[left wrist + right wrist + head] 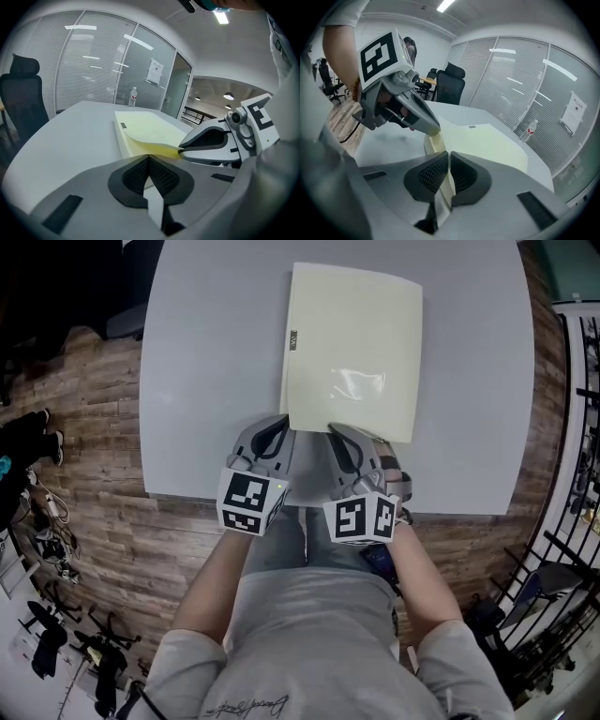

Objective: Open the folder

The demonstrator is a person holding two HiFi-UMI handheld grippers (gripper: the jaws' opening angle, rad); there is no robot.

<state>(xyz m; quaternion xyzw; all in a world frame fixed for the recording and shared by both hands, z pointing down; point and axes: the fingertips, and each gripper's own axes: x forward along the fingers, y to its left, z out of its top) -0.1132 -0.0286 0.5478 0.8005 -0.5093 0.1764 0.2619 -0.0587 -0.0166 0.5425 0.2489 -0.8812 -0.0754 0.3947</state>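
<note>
A pale yellow folder (352, 348) lies shut on the grey table (206, 352), spine to the left. My left gripper (281, 423) is shut, with its tip at the folder's near left corner and nothing seen between its pads (140, 173). My right gripper (337, 432) is at the near edge and is shut on the folder's cover. In the left gripper view the cover (154, 136) curls up slightly where the right gripper (180, 150) pinches it. In the right gripper view a pale strip of cover (446, 183) runs between the pads, and the left gripper (436, 130) touches the folder's corner.
A water bottle (133, 96) stands at the table's far side near the glass partition with blinds. A black office chair (23, 98) stands beside the table. The table's near edge (309, 507) is just under my hands, with wooden floor around it.
</note>
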